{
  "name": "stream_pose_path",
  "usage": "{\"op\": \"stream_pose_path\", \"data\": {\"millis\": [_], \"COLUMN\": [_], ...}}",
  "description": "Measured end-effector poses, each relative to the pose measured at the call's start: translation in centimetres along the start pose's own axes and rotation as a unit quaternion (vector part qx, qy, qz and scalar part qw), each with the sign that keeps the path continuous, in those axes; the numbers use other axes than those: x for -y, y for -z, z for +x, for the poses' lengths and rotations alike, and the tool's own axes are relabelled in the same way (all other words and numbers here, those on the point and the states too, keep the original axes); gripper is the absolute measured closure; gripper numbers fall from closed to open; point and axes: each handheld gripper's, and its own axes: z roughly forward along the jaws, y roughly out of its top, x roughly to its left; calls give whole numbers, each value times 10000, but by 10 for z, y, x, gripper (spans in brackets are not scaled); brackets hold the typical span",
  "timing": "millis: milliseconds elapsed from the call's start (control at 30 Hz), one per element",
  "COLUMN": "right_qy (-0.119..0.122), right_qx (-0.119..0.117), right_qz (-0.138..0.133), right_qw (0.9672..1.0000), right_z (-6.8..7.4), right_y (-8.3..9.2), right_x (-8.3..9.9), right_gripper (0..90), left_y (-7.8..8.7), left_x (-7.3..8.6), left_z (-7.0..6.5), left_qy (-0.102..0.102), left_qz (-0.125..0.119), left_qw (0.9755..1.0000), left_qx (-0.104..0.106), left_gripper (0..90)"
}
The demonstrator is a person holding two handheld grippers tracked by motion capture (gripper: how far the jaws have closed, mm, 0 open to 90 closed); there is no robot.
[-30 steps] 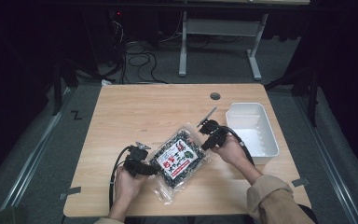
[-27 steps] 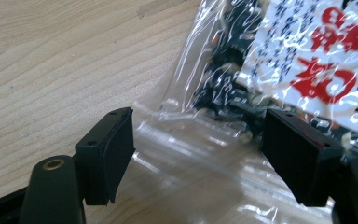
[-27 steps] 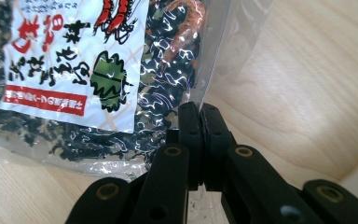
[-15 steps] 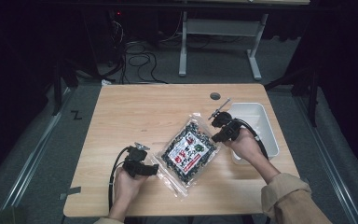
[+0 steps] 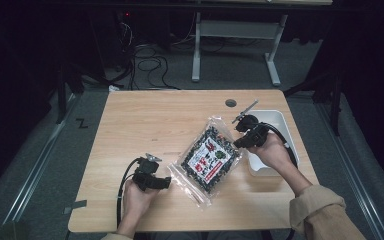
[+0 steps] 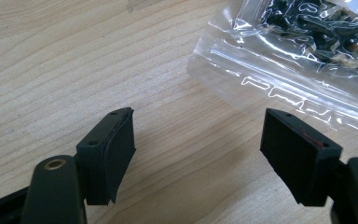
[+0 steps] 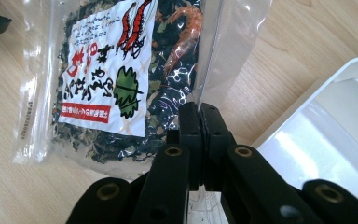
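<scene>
We hold the dried seaweed bag [image 7: 116, 88] by its clear sealed edge, pinched flat between the closed jaws of our right hand-held gripper [image 7: 199, 112]. It looks light, crinkly and slippery, so that flat seam seems the safest place to grip. Its long axis runs away from this hand-held gripper, slanting toward our left hand-held gripper [image 6: 198, 135], which rests open and empty just beside the bag's far corner on the bench [image 5: 145, 120]. A white bin [image 5: 280, 120] sits close beside the right hand-held gripper.
</scene>
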Motion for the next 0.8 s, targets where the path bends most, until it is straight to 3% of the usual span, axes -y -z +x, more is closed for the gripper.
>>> {"op": "stream_pose_path", "data": {"millis": [800], "right_qy": [241], "right_qx": [43], "right_qz": [-97], "right_qw": [9997], "right_z": [2], "right_y": [38], "right_x": [-4], "right_gripper": [900], "left_y": [1], "left_x": [1], "left_z": [-1], "left_qy": [10], "left_qz": [-50], "left_qw": [10000], "left_qx": [-43], "left_gripper": [266]}}
